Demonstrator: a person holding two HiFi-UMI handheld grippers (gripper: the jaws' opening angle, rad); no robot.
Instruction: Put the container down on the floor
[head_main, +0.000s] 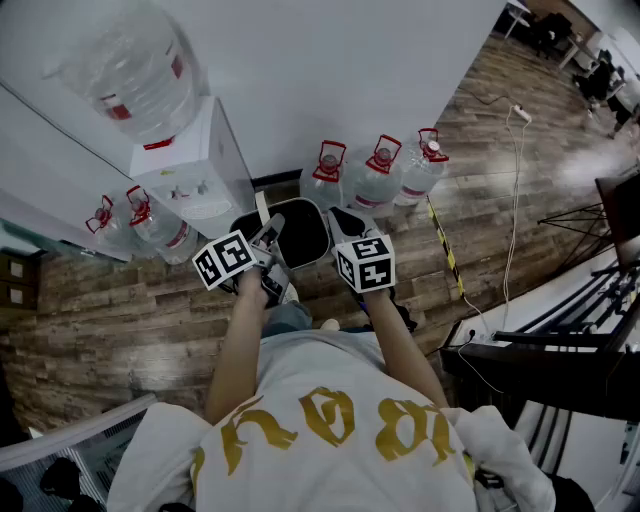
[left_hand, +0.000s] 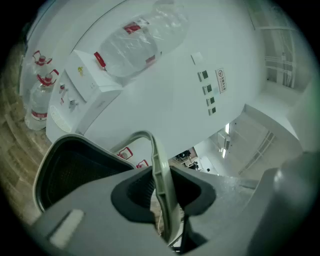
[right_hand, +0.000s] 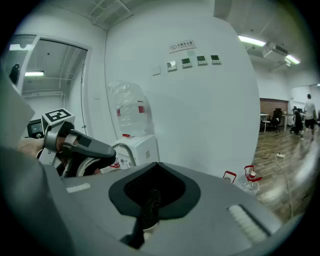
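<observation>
- As seen from the head camera: looking steeply down on a dark container (head_main: 300, 235) with a pale rim, held out front between the left gripper (head_main: 270, 238) and the right gripper (head_main: 346, 224), over the wooden floor (head_main: 120, 320). Touching the boards or hanging just above them: cannot tell from up here.
- Just beyond it, against the white wall (head_main: 330, 60): a water dispenser (head_main: 195, 170) with a big bottle (head_main: 130, 60) upended on top. Flanked by three red-capped bottles (head_main: 378, 175) on the right and a pair of bottles (head_main: 152, 225) on the left, all standing on the floor.
- Over to the left gripper view: clamped hard on the container's thin grey handle (left_hand: 159, 175), pinched edge-on between the dark pads (left_hand: 131, 192). Black, mesh-textured inside of the container down at the left, dispenser and wall tilting away above.
- Now the right gripper view: closed as well, nipping a narrow dark ribbed strip (right_hand: 148, 207) at the container's right edge. Left gripper close by at the left with its marker cube (right_hand: 59, 116) up top, grey handle arching just beside it. Dispenser and big bottle straight behind, red-capped bottles low to the right on the floor.
</observation>
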